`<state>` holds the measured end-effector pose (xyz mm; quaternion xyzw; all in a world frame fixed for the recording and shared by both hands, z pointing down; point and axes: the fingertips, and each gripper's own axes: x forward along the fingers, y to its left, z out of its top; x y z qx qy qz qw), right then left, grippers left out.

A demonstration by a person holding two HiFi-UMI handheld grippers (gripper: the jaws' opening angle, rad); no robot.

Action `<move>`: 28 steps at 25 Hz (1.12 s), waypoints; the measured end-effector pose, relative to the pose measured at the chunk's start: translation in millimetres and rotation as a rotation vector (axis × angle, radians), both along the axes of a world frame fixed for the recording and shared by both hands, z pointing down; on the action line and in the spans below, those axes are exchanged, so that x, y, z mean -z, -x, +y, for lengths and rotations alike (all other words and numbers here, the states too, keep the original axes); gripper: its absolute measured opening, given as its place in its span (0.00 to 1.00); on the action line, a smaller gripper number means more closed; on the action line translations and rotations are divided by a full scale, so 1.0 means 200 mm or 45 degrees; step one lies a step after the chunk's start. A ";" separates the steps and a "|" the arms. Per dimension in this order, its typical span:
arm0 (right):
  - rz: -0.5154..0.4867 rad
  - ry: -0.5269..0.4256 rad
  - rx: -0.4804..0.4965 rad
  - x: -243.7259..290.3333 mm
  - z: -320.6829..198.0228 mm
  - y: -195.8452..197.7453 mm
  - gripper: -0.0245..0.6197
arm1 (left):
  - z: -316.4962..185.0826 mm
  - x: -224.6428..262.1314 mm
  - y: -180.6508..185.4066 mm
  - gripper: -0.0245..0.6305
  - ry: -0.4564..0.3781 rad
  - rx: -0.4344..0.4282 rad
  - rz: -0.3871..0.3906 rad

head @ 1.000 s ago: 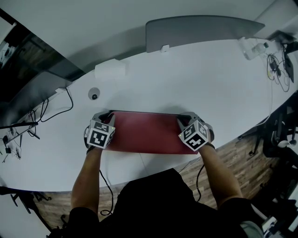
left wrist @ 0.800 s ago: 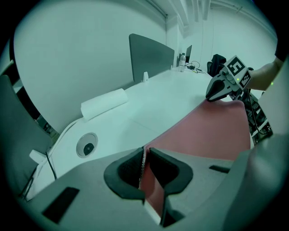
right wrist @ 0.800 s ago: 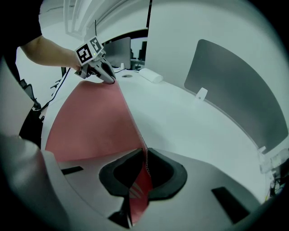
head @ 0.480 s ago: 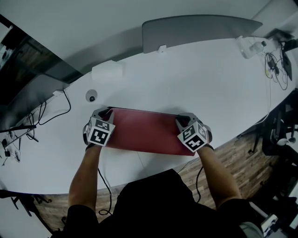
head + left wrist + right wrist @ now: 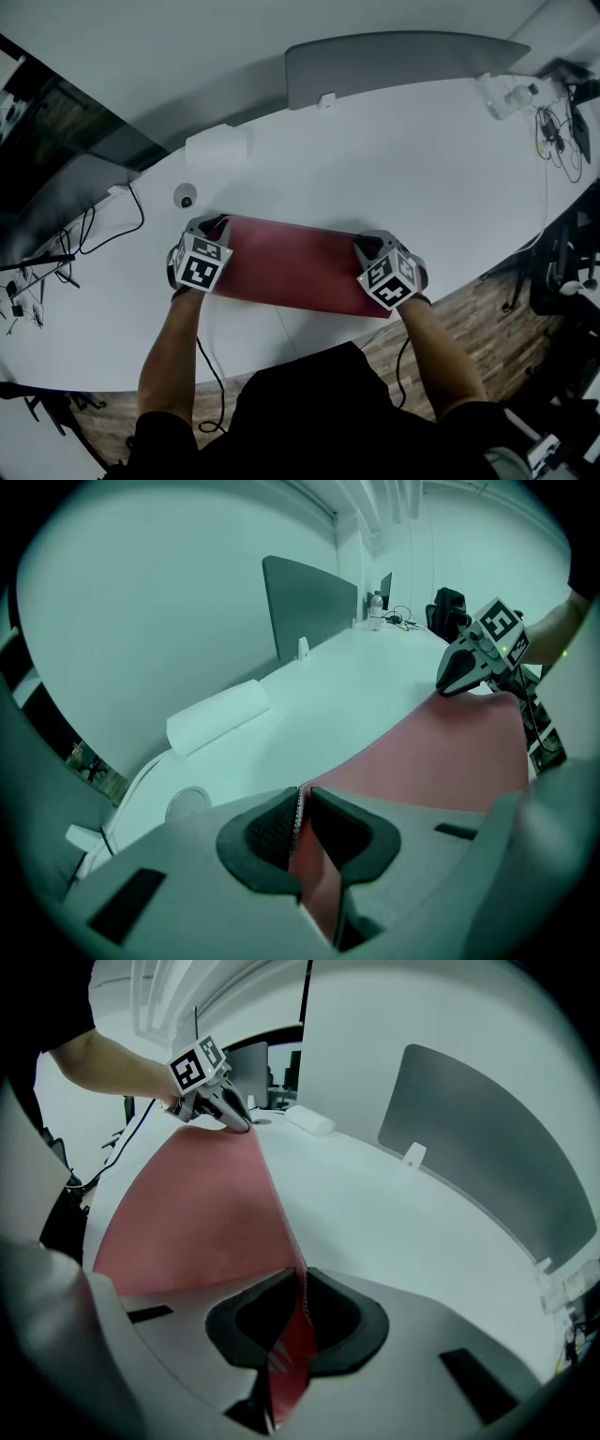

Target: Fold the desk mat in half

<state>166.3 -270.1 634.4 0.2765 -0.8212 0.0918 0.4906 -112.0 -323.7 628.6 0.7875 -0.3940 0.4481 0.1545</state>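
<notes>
**Head view: left gripper [image 5: 214, 226] and right gripper [image 5: 366, 246] pinch the desk mat [image 5: 291, 267] at its two ends**

Marker cubes [image 5: 200, 269] on both grippers cover the mat's short ends from above, so its corners there are hidden. The person's dark torso [image 5: 309, 412] cuts off the table [image 5: 394, 159] edge just behind the grippers. Whether one layer or two sits in each grip cannot be told. Only a thin edge with a line of stitching [image 5: 298, 810] shows between the dark pads [image 5: 267, 832].

In the left gripper view the jaws are pressed together on that edge, and the mat runs off rightward to the other gripper. The right gripper view shows the same. Its jaws are clamped on the red sheet, which stands on edge at the pinch and stretches leftward to the left gripper.

The mat is dull red and smooth. It lies as a long, narrow band on the white table, spanning the gap between the two grippers.

Just beyond the left gripper lies a small round disc [image 5: 186, 196], and farther on a white block [image 5: 217, 145]. A grey screen [image 5: 394, 61] stands well beyond both.
</notes>
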 end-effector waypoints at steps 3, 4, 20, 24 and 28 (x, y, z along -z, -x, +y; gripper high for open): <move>-0.007 0.008 -0.001 0.00 0.00 0.00 0.10 | 0.01 0.00 0.01 0.11 0.036 0.029 -0.012; -0.010 0.010 -0.001 0.00 0.00 0.00 0.10 | 0.01 0.00 0.02 0.11 0.036 0.044 -0.011; 0.050 -0.059 0.007 0.01 0.01 -0.01 0.09 | 0.23 0.21 0.10 0.22 -0.096 0.151 0.080; -0.003 -0.113 -0.061 0.04 0.00 -0.02 0.08 | 0.41 0.20 0.08 0.22 -0.024 0.136 0.137; -0.028 -0.134 -0.128 0.05 0.00 -0.04 0.08 | 0.52 0.20 0.09 0.22 0.009 0.172 0.188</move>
